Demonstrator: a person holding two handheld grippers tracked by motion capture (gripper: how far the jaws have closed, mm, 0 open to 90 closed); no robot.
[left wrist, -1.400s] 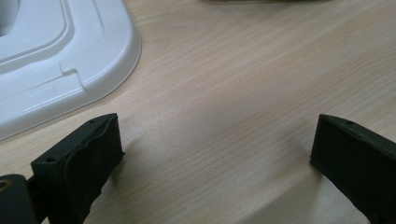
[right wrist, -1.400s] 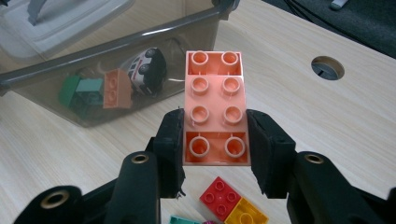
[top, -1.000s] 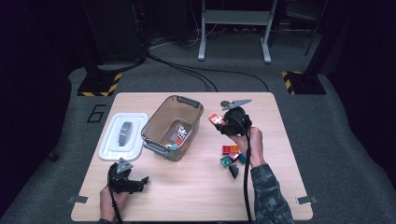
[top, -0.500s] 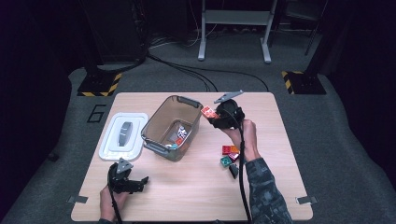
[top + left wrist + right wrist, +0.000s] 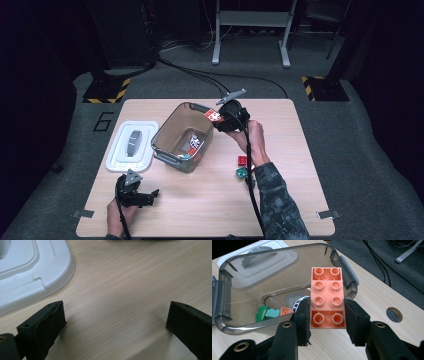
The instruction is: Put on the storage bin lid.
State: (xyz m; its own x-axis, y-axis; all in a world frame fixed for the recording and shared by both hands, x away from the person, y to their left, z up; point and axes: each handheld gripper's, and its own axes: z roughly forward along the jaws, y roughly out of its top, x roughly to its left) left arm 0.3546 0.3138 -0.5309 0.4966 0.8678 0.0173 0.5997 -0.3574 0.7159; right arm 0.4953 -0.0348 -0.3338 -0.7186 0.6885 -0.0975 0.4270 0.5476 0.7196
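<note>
The right gripper (image 5: 325,316) is clamped on an orange-red studded brick (image 5: 327,298), a two-by-four plastic block. The pads press on its two long sides near the rear end; the front half projects forward, unsupported. In the high view the brick (image 5: 213,116) hangs over the far right rim of the clear storage bin (image 5: 170,131), above the opening.

Handling judgement: the brick is light, rigid moulded plastic and is unlikely to deform or break under jaw pressure. Its side walls are smooth and likely slippery, so a grip across the flat long sides, as here, is the correct hold; a grip across the studs would seat poorly. Because the hold sits behind the middle, the brick may pivot nose-down if pressure eases.

The bin already contains a green brick (image 5: 263,313), a small orange brick (image 5: 286,311) and a patterned piece (image 5: 195,141). Further bricks (image 5: 242,166) lie on the table (image 5: 210,210) near the right forearm.

The left gripper (image 5: 136,195) rests at the near left of the table, jaws spread wide and empty, just beside the white lid (image 5: 30,272).
</note>
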